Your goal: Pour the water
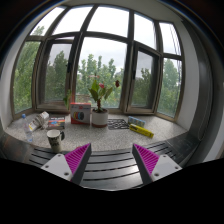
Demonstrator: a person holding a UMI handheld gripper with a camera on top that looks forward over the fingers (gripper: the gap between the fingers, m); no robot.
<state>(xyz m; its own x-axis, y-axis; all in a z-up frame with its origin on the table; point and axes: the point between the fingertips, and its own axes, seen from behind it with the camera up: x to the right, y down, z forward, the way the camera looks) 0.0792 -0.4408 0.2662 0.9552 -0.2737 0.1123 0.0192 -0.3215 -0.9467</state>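
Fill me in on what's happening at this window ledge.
A person holds the tongs, open and empty, short of a speckled ledge under a bay window. A dark cup stands just ahead of the left finger, and a clear bottle lies beyond it. Farther back are a potted plant, a box and a yellow object. Nothing is gripped, so no pouring is under way.

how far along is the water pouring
Nothing looks done yet. The gripper is open and empty, short of the counter. The plastic bottle lies on its side and the dark cup stands in front of it, both untouched. Still left: grasp the bottle, tip it over the cup.
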